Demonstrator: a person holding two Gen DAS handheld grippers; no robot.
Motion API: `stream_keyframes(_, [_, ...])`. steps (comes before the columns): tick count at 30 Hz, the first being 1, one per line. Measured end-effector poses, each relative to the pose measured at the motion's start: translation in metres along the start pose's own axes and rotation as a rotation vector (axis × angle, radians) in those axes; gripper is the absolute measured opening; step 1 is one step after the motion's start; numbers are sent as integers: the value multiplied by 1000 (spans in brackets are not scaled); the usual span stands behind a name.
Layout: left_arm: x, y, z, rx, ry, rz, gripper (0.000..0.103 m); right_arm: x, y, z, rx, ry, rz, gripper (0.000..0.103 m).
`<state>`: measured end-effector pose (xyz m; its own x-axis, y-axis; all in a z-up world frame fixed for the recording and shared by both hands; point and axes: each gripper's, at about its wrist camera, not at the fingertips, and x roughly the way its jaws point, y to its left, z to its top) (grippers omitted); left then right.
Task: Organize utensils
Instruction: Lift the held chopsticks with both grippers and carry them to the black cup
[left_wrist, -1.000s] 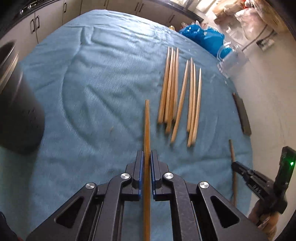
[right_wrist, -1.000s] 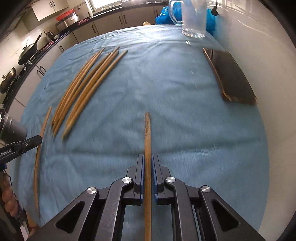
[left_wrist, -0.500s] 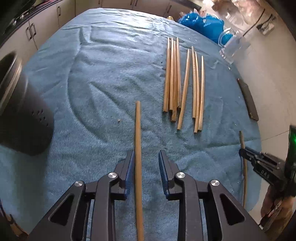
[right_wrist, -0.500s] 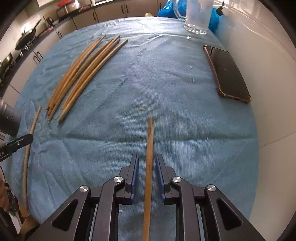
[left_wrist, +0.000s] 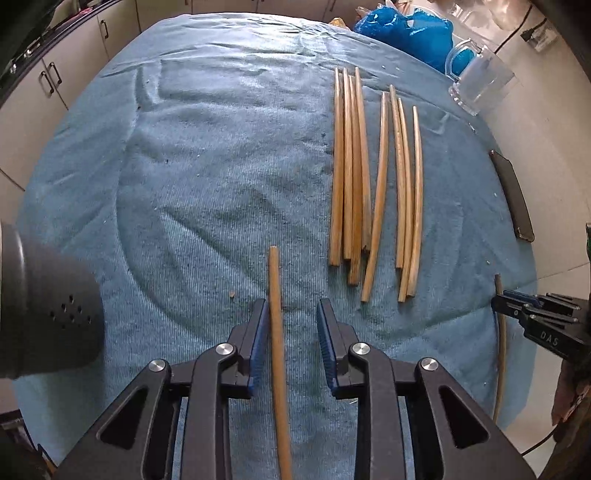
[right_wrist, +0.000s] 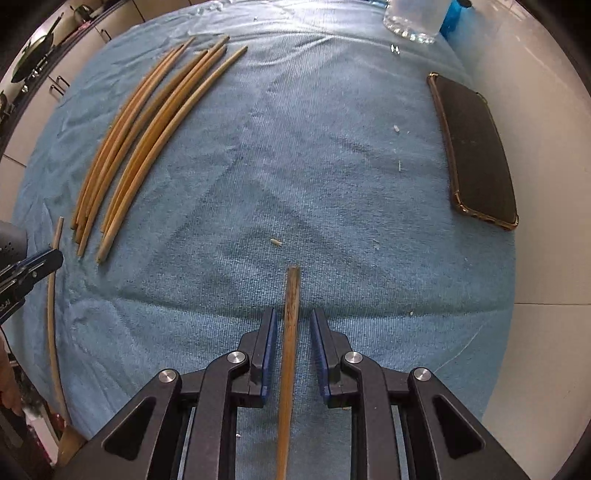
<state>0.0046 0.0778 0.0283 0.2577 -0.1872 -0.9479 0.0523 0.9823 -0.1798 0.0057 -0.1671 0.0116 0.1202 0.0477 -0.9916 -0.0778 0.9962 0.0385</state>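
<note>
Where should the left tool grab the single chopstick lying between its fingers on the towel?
Grip the chopstick across its thin width, near the end closest to the left tool, coming straight down from above. It lies flat on the blue towel, lengthwise between the open fingers and apart from the chopstick pile.

Chopsticks (left_wrist: 373, 184) on towel (left_wrist: 203, 166); phone (right_wrist: 476, 151) right.

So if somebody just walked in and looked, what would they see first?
Probably the bunch of wooden chopsticks lying side by side on the blue towel. Then the left gripper and right gripper, each open with one chopstick between its jaws. A dark phone lies at the towel's right edge.
</note>
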Motion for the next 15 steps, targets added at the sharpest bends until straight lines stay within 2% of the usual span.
stream_keyframes(3, [2,-2,3,24,3,-1,25,1,0,8,-3,8,1,19])
stream_keyframes(4, [3,-3,4,38,3,-1,21,2,2,11,-10,6,-3,17])
stream_keyframes(5, [3,-3,4,47,-1,0,7,4,1,18,-14,-2,-5,9])
stream_keyframes(7, [4,-1,3,35,-10,-22,6,3,3,19,-17,-29,-8,8])
stream_keyframes(10, [-9,2,-9,38,-72,-61,5,-2,7,9,0,-87,23,7])
stream_keyframes(14, [-40,4,-28,45,-163,-139,5,-22,9,-5,30,-198,95,7])
stream_keyframes(15, [-52,5,-34,50,-194,-153,5,-33,13,-10,31,-251,114,7])
